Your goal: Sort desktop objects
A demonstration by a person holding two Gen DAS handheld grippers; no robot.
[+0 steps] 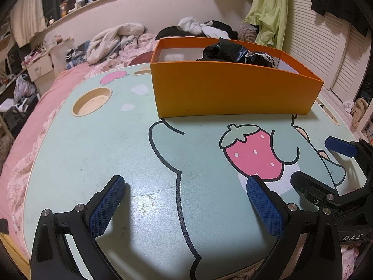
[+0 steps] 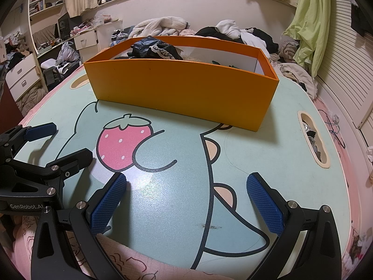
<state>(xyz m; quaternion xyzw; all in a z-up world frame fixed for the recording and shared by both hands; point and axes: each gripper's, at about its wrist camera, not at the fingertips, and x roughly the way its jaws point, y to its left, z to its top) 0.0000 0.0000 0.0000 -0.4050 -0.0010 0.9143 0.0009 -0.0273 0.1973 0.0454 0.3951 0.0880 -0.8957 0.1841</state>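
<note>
- Here, my left gripper (image 1: 186,207) and right gripper (image 2: 186,207) hang with jaws apart, holding nothing.
- Orange box (image 1: 233,93), holding dark items (image 1: 223,51), sits at twelve o'clock, long axis crosswise; neither arm looks nearer.

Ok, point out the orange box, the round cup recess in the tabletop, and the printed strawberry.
orange box (image 1: 233,91): left wrist view, middle of its near wall.
round cup recess (image 1: 92,103): left wrist view, its sunken floor.
printed strawberry (image 2: 121,143): right wrist view, centre of the pink fruit.
</note>
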